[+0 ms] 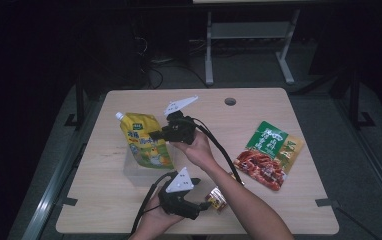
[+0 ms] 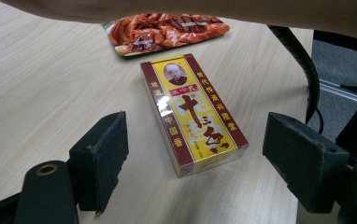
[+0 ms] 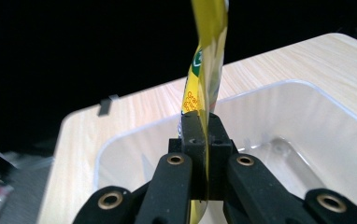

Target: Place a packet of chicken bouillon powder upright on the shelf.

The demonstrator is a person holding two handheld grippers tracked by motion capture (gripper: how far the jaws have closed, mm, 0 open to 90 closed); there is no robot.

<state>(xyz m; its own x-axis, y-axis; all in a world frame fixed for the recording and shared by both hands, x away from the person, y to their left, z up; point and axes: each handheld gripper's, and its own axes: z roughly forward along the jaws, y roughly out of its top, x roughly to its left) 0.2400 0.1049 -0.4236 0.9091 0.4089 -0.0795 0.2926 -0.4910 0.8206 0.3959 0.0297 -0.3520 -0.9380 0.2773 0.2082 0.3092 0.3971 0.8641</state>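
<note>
A yellow spouted pouch [image 1: 141,140] hangs upright over a clear plastic bin [image 1: 130,171], its lower end inside the bin. My right gripper [image 1: 157,135] is shut on the pouch's right edge. In the right gripper view the jaws [image 3: 203,127] pinch the thin edge of the pouch [image 3: 209,46] above the bin [image 3: 307,88]. My left gripper [image 1: 203,204] rests low near the table's front edge, open. A small yellow and maroon box [image 2: 193,112] lies flat on the table just ahead of its jaws [image 2: 197,140], touching neither pad. The same box [image 1: 217,198] lies beside the crossing right forearm.
A green and red packet of sliced meat [image 1: 269,155] lies flat at the table's right; its red end [image 2: 167,29] lies beyond the box. A cable hole [image 1: 230,101] sits near the far edge. The right gripper's cable [image 2: 303,60] trails across the right side.
</note>
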